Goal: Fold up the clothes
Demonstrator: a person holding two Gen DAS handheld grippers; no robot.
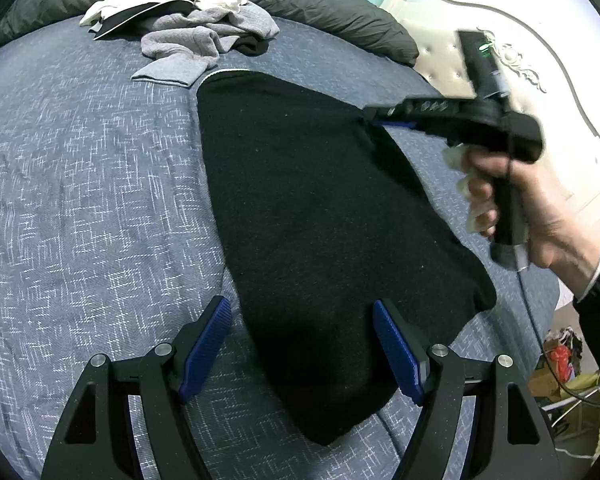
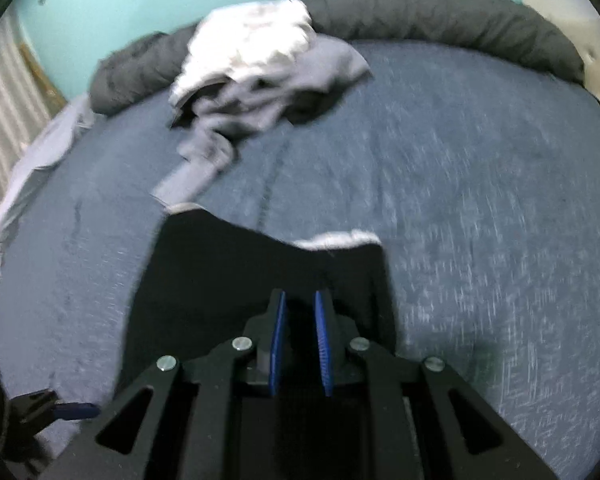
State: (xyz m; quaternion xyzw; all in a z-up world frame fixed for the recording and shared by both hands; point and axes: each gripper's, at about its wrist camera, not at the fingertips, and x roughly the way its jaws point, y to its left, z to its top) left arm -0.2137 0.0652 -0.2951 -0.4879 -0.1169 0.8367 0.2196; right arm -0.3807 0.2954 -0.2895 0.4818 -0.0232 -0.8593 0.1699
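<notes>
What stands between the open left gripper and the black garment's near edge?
Nothing visible: the left gripper hangs open right over the black garment, with only bedspread around it. The clothes pile lies well beyond.

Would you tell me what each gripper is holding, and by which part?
The right gripper pinches the black garment at its right edge. The left gripper is open, holding nothing.
</notes>
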